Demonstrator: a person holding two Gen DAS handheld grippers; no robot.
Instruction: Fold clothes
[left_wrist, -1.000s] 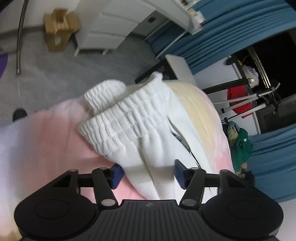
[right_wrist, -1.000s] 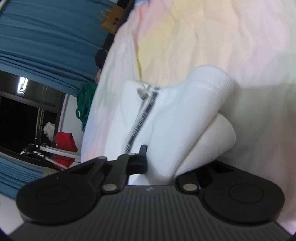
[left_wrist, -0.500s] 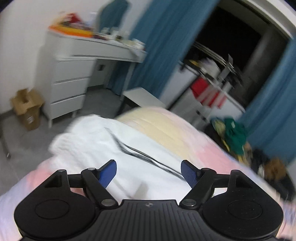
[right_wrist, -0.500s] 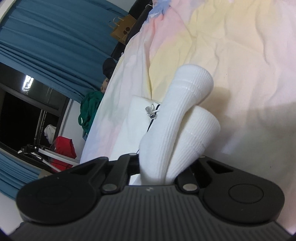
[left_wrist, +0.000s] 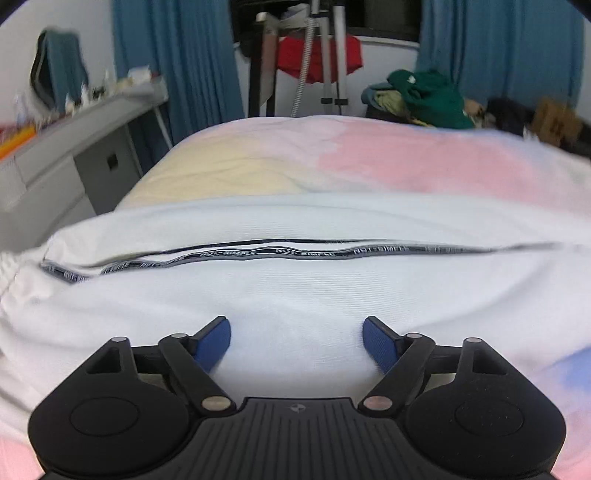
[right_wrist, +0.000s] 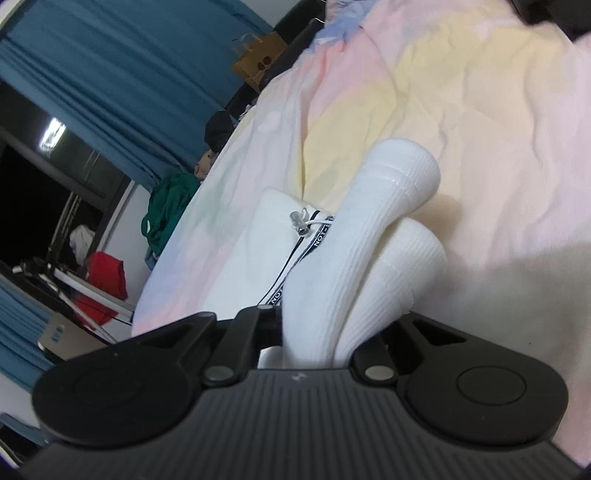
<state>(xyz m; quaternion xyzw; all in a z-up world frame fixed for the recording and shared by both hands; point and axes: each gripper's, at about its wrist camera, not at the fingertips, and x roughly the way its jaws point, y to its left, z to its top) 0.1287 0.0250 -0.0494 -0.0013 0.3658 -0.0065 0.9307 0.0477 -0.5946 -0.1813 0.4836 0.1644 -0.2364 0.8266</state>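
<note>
Left hand-held gripper (left_wrist: 296, 339) apart | right hand-held gripper (right_wrist: 314, 332) clamps white garment (right_wrist: 373, 243) | zipper tape (left_wrist: 266, 253) "NOT SIMPLE"

a white ribbed-knit garment (left_wrist: 295, 280) lies spread flat across the middle of the left wrist frame, a black printed tape trim (left_wrist: 258, 254) running left to right along its fold. in the right wrist view, two ribbed cuffed ends (right_wrist: 391, 206) of it rise toward frame centre, bunched side by side, with a clear toggle on a white cord (right_wrist: 301, 225) just left of them.
</note>
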